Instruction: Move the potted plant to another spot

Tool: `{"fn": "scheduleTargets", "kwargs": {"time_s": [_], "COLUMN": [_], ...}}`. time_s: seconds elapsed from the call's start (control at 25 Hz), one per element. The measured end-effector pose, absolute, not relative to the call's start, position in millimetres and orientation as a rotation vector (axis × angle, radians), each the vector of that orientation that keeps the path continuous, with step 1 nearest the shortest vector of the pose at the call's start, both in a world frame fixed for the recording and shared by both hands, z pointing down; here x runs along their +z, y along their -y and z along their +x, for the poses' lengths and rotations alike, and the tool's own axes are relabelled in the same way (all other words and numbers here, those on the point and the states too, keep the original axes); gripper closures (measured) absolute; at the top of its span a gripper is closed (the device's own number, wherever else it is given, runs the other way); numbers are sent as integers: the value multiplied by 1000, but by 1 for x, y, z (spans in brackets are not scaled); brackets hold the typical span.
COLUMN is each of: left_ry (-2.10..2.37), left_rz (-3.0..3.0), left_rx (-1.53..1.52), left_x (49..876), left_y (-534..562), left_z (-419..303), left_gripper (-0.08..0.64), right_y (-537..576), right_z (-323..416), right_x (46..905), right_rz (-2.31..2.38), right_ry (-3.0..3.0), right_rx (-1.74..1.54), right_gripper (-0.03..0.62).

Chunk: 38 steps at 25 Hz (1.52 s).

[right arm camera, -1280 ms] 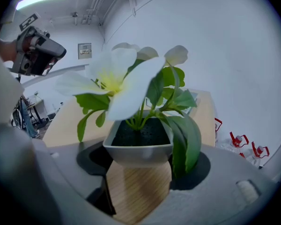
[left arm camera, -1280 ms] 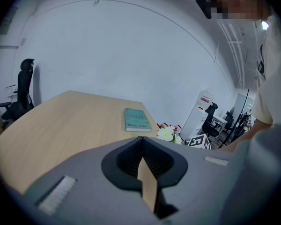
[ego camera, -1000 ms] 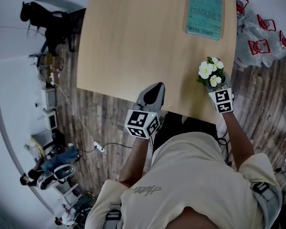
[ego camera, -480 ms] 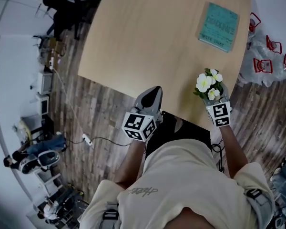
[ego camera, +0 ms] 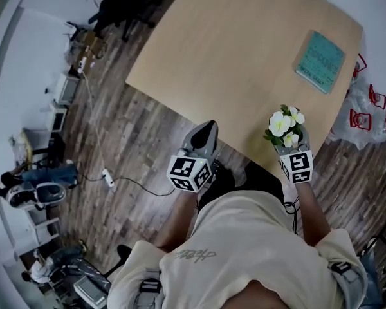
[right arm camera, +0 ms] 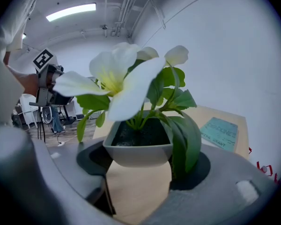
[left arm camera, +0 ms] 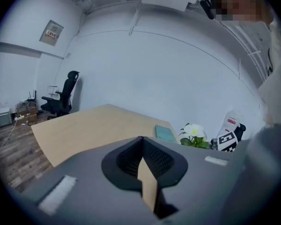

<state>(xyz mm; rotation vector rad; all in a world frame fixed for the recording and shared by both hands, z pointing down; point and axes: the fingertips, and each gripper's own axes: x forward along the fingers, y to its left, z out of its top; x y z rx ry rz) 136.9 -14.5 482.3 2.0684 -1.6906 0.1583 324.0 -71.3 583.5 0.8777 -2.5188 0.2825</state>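
At the left, a black office chair [left arm camera: 61,97] stands on the wood floor. The left gripper [ego camera: 208,127] hangs at the near edge of the table [ego camera: 231,50], its 2 jaws together with nothing between them. To its right, the right gripper [ego camera: 288,145] is clamped on the grey pot of the potted plant [ego camera: 284,126], 1 jaw on each side, over the table's near right edge. The white flowers stand upright. Farther right, a teal book [ego camera: 320,58] lies flat near the table's far corner.
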Motion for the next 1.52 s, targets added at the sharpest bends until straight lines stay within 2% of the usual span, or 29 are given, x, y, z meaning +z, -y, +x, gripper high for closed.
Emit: {"fn": "scheduleTargets", "kwargs": {"time_s": [0.24, 0.4, 1.04, 1.52], "left_ry": [1836, 1859, 1909, 1900], "left_rz": [2066, 2032, 1973, 1952], "left_rx": [195, 110, 49, 40], "left_x": [470, 467, 491, 510], "left_y": [-27, -50, -127, -143], "left_z": [78, 38, -99, -139], "left_gripper": [543, 543, 543, 543], "right_y": [45, 26, -29, -49], "right_z": [271, 235, 122, 50], "right_x": [555, 545, 551, 558], "right_rz": [809, 795, 862, 750], "right_ry": [2565, 2589, 2564, 2567], "right_rx": [234, 244, 220, 207], "right_gripper": [256, 256, 255, 255]}}
